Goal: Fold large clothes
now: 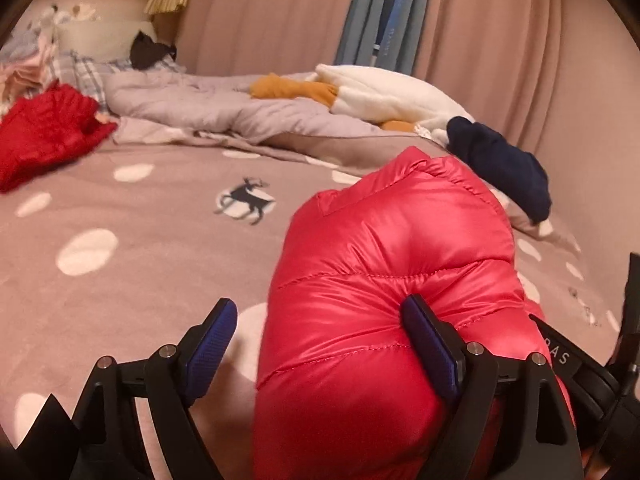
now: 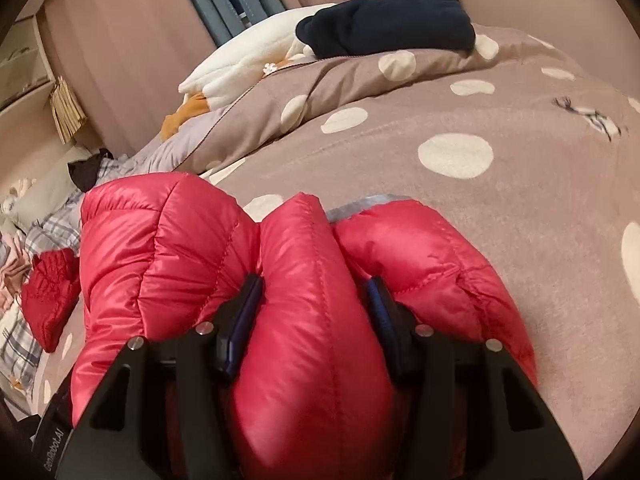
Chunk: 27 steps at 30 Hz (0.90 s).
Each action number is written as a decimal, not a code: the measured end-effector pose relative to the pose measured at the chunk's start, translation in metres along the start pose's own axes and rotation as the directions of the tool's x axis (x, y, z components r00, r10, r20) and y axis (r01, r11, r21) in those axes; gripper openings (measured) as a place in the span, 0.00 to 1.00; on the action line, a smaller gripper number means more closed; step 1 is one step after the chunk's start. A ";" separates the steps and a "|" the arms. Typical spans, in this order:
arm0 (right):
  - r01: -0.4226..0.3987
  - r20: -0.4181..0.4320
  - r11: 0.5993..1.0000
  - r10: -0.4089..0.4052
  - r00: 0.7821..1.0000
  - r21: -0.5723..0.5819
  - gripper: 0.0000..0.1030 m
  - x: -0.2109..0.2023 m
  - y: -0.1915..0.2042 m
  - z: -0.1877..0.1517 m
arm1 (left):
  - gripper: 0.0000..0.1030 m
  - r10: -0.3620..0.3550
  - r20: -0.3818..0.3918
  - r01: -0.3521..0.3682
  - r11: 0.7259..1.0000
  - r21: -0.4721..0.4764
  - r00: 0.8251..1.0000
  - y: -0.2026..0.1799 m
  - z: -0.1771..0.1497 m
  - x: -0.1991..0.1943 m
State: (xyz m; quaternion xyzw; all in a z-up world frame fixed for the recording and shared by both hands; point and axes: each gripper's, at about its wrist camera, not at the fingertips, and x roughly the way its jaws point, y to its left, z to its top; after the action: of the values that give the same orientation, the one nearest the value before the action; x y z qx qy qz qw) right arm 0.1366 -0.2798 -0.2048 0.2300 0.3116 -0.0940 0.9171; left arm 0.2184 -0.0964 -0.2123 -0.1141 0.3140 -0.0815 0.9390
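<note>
Puffy red jacket (image 2: 288, 288) sits squeezed in the right gripper (image 2: 316, 300) so it stays bunched; left gripper (image 1: 320, 344) gapes wide, one finger (image 1: 428, 340) pressing it.

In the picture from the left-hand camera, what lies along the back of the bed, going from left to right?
Red knitted garment → rumpled lilac quilt → mustard-orange cloth → white plush fabric → dark navy garment.

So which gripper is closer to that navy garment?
Hard to call; both grippers sit on the red jacket. The navy garment lies beyond the left and the right.
</note>
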 end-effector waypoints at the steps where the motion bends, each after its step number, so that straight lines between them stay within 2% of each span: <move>1: -0.008 -0.003 1.000 0.008 1.000 0.010 0.49 0.002 -0.003 0.000 | 0.84 -0.022 -0.013 0.022 1.000 -0.020 1.000 0.004 0.000 0.004; 6: 0.016 -0.003 1.000 -0.016 1.000 -0.006 0.49 0.012 0.001 0.002 | 0.84 -0.020 0.005 0.020 1.000 -0.018 1.000 0.006 -0.002 0.006; 20: 0.009 0.010 1.000 -0.009 1.000 -0.005 0.50 0.009 0.001 0.001 | 0.85 -0.026 0.027 0.026 0.999 -0.026 0.999 0.009 -0.002 0.002; 25: -0.014 0.002 1.000 0.014 1.000 0.022 0.57 0.001 0.001 0.005 | 0.92 0.001 0.023 0.000 1.000 -0.028 1.000 0.011 0.004 -0.009; 26: -0.013 0.003 0.999 0.013 1.000 0.030 0.61 -0.002 0.001 0.006 | 0.92 -0.004 0.018 0.005 1.000 -0.023 1.000 0.013 0.005 -0.013; 27: -0.010 0.006 0.999 0.010 1.000 0.040 0.70 -0.007 0.000 0.006 | 0.93 -0.015 0.006 0.015 1.000 -0.024 1.000 0.014 0.007 -0.016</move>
State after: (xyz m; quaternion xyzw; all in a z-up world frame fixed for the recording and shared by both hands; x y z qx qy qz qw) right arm 0.1344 -0.2821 -0.1961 0.2498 0.3059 -0.0963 0.9137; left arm 0.2111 -0.0778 -0.2018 -0.1279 0.3112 -0.0846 0.9379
